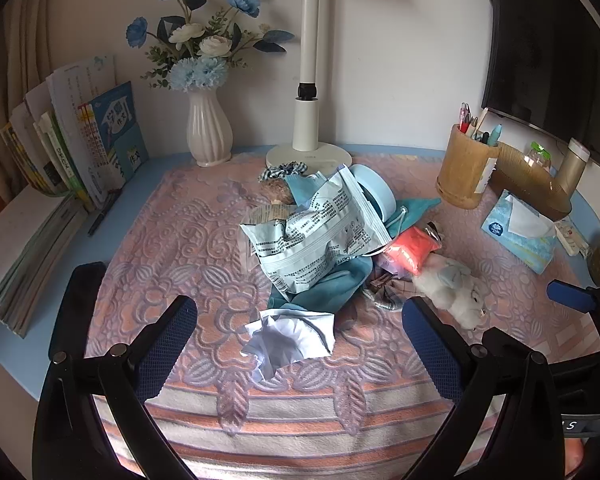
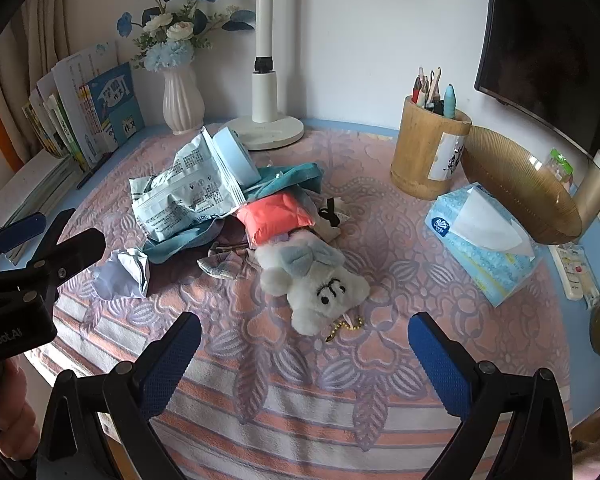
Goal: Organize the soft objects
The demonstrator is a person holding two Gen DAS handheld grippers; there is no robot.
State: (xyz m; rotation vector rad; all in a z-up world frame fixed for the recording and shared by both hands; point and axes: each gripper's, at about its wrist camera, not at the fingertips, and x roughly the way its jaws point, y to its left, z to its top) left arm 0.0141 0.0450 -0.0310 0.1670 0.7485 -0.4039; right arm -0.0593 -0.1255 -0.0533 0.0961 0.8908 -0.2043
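A heap of soft things lies mid-table: a crumpled pale-blue printed bag, a teal cloth, a coral-red pouch, a plaid cloth and a white plush toy. A crumpled white paper lies in front of the heap. My left gripper is open, its fingers either side of the paper, above the mat. My right gripper is open, just short of the plush toy.
A white vase of blue flowers, a lamp base, upright books, a bamboo pen holder, a tissue box, an amber bowl and a dark monitor ring the patterned mat.
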